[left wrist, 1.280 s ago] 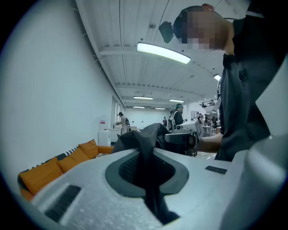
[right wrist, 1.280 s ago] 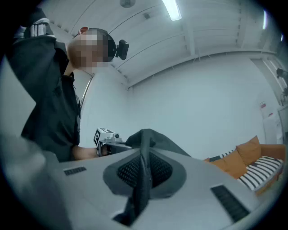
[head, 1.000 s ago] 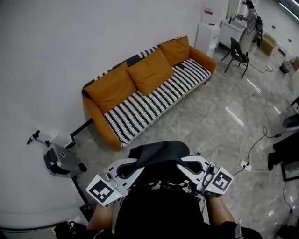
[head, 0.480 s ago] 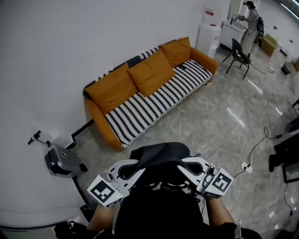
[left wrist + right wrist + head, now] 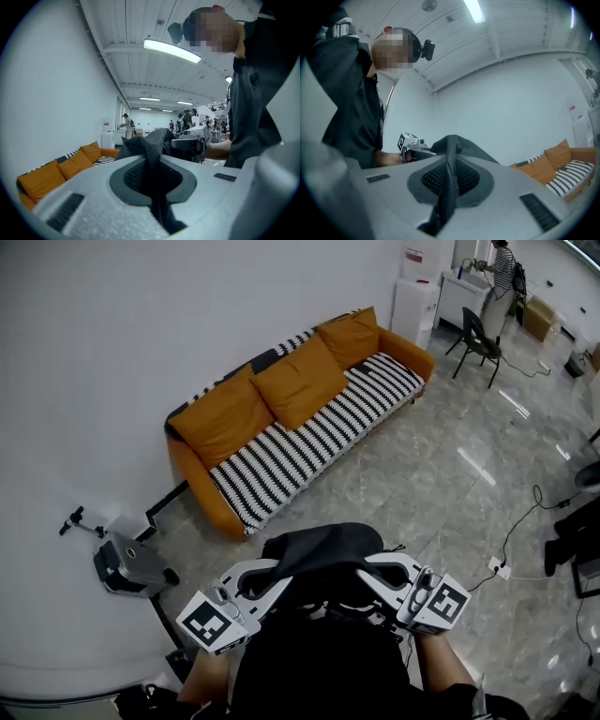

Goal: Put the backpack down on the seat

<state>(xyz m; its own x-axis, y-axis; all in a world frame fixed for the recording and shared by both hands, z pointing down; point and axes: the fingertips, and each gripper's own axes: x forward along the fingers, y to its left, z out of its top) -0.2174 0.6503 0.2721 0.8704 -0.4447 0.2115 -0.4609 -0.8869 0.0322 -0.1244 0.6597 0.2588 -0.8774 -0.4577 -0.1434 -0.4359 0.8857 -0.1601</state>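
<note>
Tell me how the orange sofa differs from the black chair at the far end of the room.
The sofa is long and orange, with a black-and-white striped cover and three cushions; the chair is black, bare and seats one. The sofa backs against the wall; the chair stands out in the open on thin legs. Both sit on the grey floor, with nobody on them.

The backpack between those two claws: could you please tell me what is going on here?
A person holds a claw in each hand. The left claw and the right claw are both shut on the fabric of a black backpack, holding it up in front of the person's body. The orange sofa with its striped seat stands by the wall ahead, so the backpack is not yet on the seat.
</note>
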